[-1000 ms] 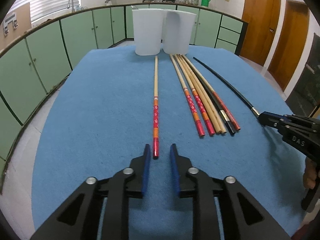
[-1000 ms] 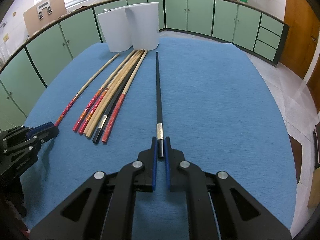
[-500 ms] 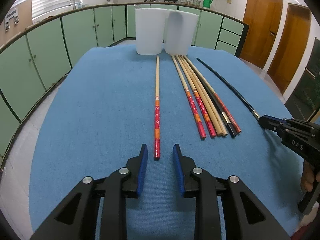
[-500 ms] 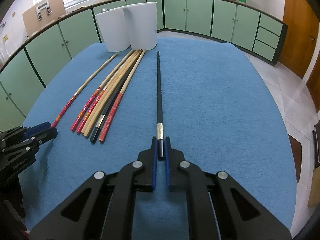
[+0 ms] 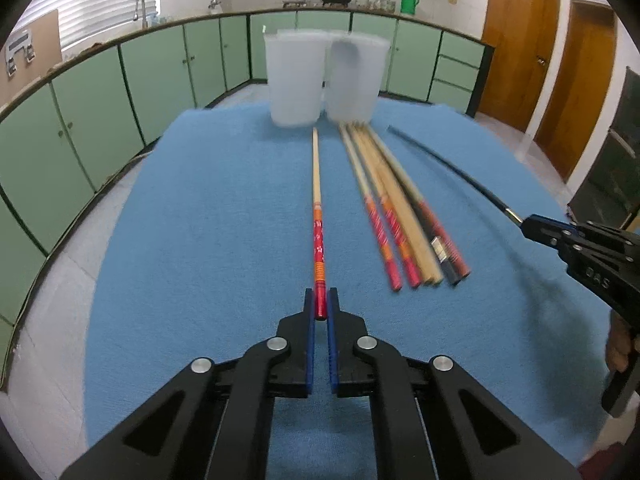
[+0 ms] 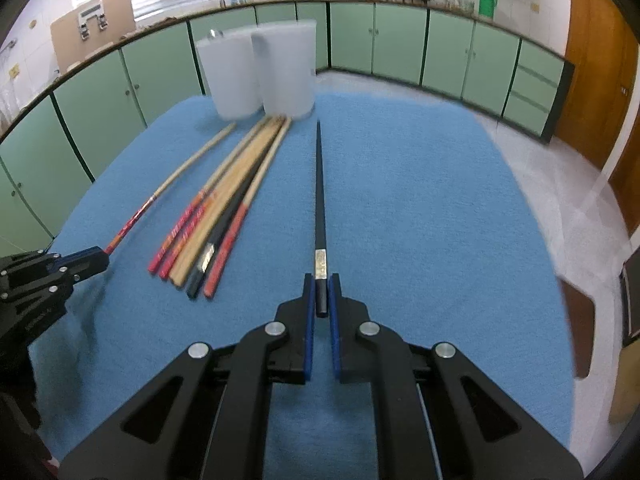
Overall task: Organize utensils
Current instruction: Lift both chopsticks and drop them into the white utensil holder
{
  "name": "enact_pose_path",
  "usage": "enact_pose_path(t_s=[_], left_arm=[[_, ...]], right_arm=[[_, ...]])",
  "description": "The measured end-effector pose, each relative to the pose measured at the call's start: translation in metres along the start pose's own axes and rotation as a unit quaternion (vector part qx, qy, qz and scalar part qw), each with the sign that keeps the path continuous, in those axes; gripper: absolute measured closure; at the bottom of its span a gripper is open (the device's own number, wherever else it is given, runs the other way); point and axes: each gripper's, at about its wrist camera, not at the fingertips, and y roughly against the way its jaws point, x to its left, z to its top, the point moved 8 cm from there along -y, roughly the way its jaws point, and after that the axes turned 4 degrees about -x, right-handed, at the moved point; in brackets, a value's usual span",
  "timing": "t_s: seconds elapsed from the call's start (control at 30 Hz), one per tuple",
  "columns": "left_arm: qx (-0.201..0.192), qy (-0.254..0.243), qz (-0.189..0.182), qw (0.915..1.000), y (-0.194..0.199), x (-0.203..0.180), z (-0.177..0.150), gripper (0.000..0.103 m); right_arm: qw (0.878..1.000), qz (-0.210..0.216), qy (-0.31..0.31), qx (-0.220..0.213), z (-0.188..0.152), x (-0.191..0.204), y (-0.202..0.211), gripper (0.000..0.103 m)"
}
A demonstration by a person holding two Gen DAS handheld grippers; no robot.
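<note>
My left fingers [image 5: 321,308] pinch the red-handled bamboo chopstick [image 5: 317,216] at its butt; my right fingers [image 6: 321,296] clamp the slim black chopstick [image 6: 319,196] likewise, both over the blue bench [image 5: 208,240]. Light, stiff, slick: end holds may pivot.

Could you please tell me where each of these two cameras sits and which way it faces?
Left wrist: sits on the left claw, facing along its fingers across the blue cloth toward two white cups; it grips a red-ended chopstick; the right claw shows at right.
Right wrist: sits on the right claw, facing the same cups; it grips a black chopstick; the left claw shows at left.
Shared: the cups, the cloth, the loose chopstick bundle.
</note>
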Motion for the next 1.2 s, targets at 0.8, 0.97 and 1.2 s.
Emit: enact_pose_path(t_s=[0.8,0.97,1.2], left_arm=[[-0.182,-0.022,-0.028,0.9826,0.079,0.016,0.197,0.098],[-0.212,-0.022,-0.035,0.9764,0.092,0.018,0.228,0.098],[-0.282,-0.029,-0.033,0.9583,0.129,0.021,0.289,0.098]], right_arm=[[0.991,0.060,0.050,-0.110,0.215,0.001,0.066,0.097],[0.987,0.083,0.055,-0.125,0.255,0.005,0.076,0.097],[0.976,0.124,0.039,-0.175,0.322,0.005,0.107,0.097]])
